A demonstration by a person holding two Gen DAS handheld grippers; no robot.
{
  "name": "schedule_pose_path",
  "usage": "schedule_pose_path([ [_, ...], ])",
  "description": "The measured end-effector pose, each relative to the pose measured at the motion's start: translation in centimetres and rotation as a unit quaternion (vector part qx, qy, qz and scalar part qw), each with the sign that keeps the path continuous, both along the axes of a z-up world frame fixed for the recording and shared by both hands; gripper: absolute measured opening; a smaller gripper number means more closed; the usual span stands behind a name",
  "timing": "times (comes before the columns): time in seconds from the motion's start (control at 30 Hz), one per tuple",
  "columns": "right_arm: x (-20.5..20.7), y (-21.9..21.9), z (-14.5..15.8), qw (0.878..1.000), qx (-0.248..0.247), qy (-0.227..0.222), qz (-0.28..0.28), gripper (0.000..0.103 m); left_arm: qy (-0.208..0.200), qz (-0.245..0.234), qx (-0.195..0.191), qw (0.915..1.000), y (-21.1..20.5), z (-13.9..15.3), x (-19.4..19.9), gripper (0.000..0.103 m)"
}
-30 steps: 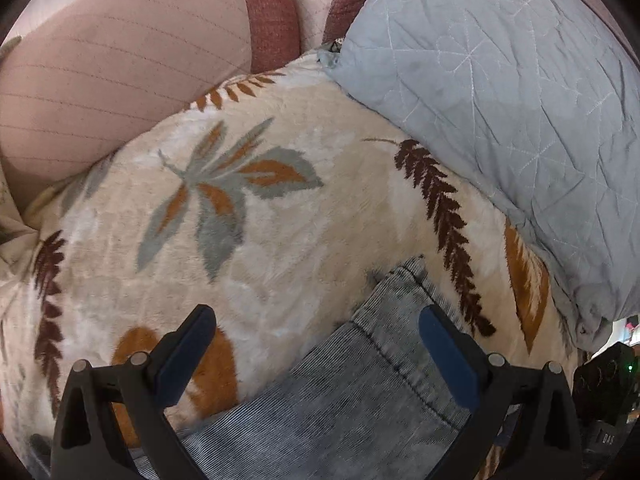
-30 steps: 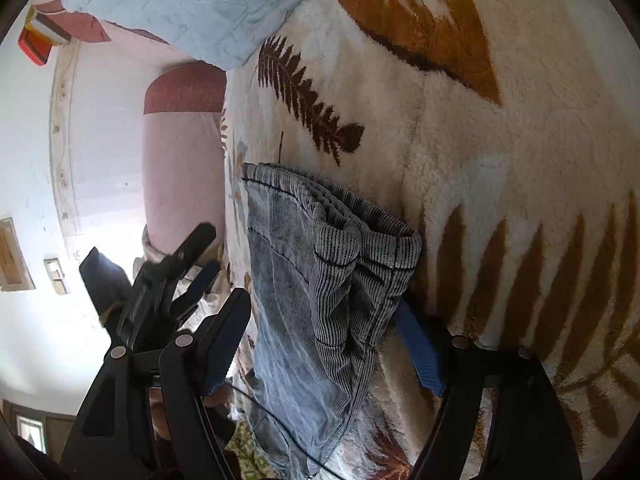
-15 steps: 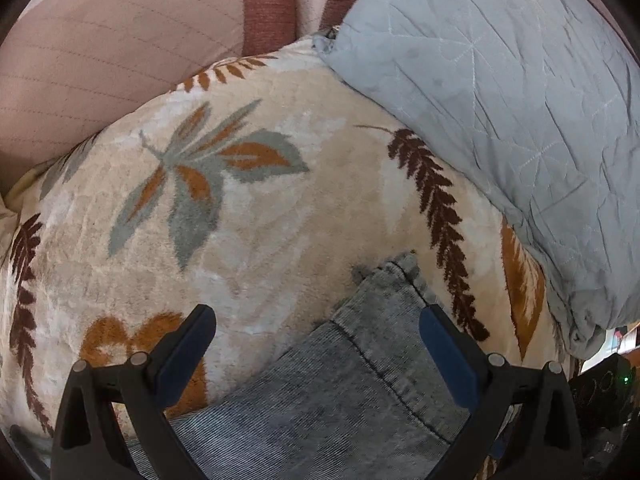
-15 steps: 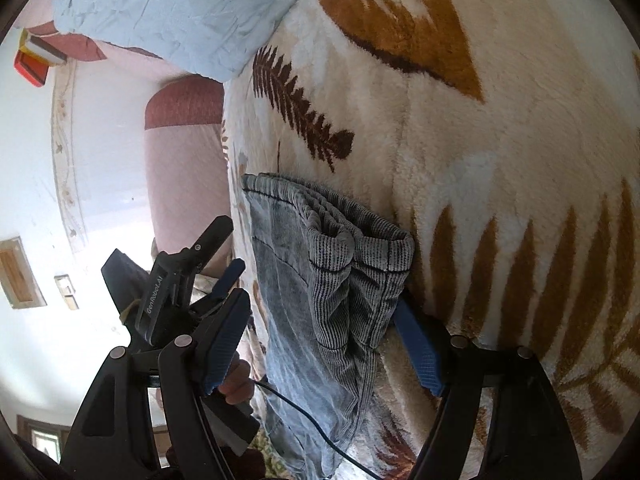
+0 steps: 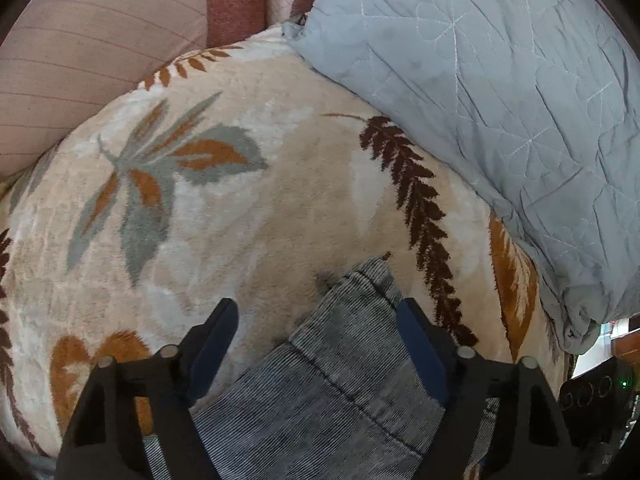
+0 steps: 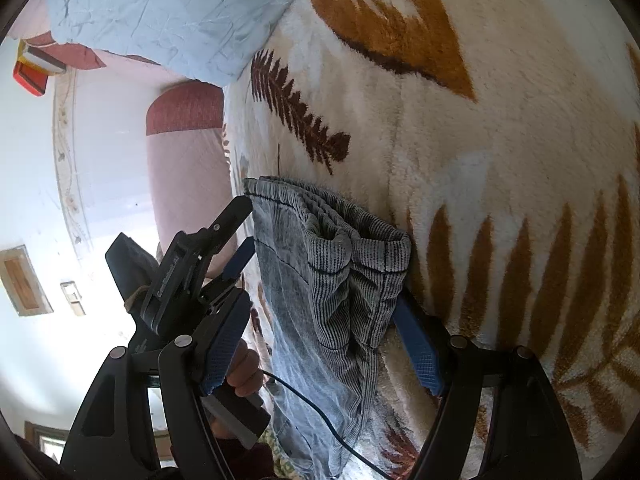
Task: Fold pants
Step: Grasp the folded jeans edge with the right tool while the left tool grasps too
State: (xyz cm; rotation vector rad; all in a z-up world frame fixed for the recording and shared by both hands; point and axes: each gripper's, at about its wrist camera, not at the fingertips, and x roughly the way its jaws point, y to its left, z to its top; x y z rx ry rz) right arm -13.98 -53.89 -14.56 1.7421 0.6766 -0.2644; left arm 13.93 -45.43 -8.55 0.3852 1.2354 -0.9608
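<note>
Compared with a second ago, the left gripper [image 5: 316,320] has narrowed its gap around the hem end of the pants [image 5: 340,360], though its blue pads do not yet look pressed into the cloth: the left one is clear of it, the right one at its edge. At the bottom of the right wrist view, the right gripper [image 6: 320,332] stands wide open, straddling the other corner of the stacked leg ends [image 6: 352,248] and holding nothing; the left gripper [image 6: 224,256] shows at middle left of that frame.

Beyond the fingers, the grey ribbed pants lie on a leaf-patterned blanket [image 5: 240,208], layers piled at the hem. Farther off, a pale blue quilted pillow [image 5: 500,100] fills the upper right of the left view, with pink cushions [image 5: 80,40] at upper left.

To do this step well, I judge that both grippers should pinch all layers at matching corners before lifting, so the fold carries over evenly.

Most of the pants, waistband included, run off the bottom of both frames, so how many folds are already made is unclear. Whether every layer sits between the left pads is hard to make out.
</note>
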Motion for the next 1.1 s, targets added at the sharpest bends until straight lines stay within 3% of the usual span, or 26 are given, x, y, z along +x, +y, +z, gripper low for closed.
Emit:
schedule_pose_path([
  [0.13, 0.0, 0.0, 0.0, 1.0, 0.0, 0.0, -0.001, 0.073, 0.017, -0.014, -0.008, 0.9997, -0.3, -0.4, -0.3, 0.068],
  [0.27, -0.1, -0.1, 0.0, 1.0, -0.002, 0.001, 0.0, 0.073, 0.021, -0.024, -0.014, 0.9994, -0.6, -0.5, -0.7, 0.065],
  [0.43, -0.1, 0.2, 0.1, 1.0, -0.007, 0.004, 0.0, 0.072, 0.024, -0.024, -0.023, 0.9992, -0.4, -0.7, -0.5, 0.051],
  [0.63, 0.3, 0.7, 0.7, 0.999, -0.042, 0.023, 0.013, 0.067, 0.019, -0.022, -0.028, 0.9992, 0.2, -0.8, -0.4, 0.039],
  [0.77, 0.3, 1.1, 1.0, 0.996, -0.071, 0.043, 0.017, 0.047, 0.014, -0.018, -0.031, 0.9993, 0.5, -0.7, -0.5, 0.036],
  [0.83, 0.2, 0.9, 0.6, 0.996, -0.069, 0.046, 0.019, 0.027, 0.015, -0.015, -0.033, 0.9992, 0.7, -0.7, -0.5, 0.035],
  [1.1, 0.2, 1.1, 1.0, 0.997, -0.074, 0.033, 0.019, 0.02, 0.033, 0.004, -0.052, 0.9981, 1.6, -0.3, 0.1, 0.028],
])
